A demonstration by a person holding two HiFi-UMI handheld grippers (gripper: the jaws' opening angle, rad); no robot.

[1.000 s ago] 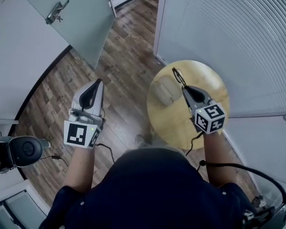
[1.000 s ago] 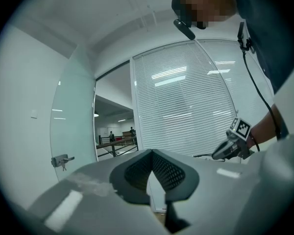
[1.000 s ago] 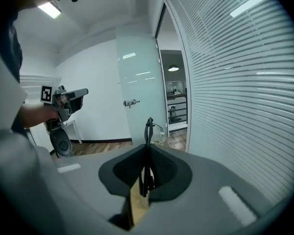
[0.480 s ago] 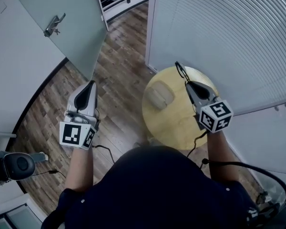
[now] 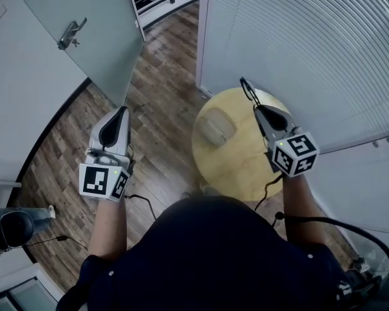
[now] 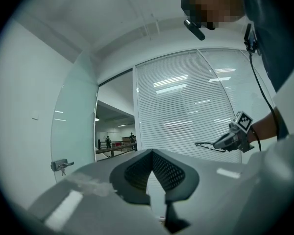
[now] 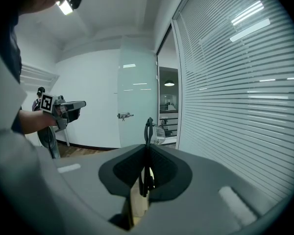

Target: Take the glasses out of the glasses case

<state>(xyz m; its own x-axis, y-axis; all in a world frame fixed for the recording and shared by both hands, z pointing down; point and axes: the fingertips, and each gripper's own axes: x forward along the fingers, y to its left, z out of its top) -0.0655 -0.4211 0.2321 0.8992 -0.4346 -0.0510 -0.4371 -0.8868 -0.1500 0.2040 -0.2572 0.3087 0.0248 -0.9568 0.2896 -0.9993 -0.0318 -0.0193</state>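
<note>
The right fingers [image 7: 164, 169] are pressing together on the glasses [image 7: 149, 128], pinching the thin dark frame between the pads so that it is sticking up past the tips with one lens showing just beyond, and so the right gripper [image 7: 147, 155] is carrying the glasses in the air. In the head view the gripper is hovering over the far right edge of the round wooden table [image 5: 240, 164], with the glasses reaching out past its tips toward the blinds [image 5: 311, 44]. The beige case [image 5: 215, 127] is lying on the table near its left edge, apart from the glasses and from both grippers; whether its lid is up or down is not showing clearly. The left fingers [image 6: 167, 172] are meeting at their tips with nothing between them, and the left gripper [image 6: 151, 152] is hanging empty over the wood floor [image 5: 162, 109], well to the left of the table and pointing away from the person. Beyond it a frosted glass door [image 5: 97, 37] with a metal handle [image 5: 71, 34] is standing ajar
</note>
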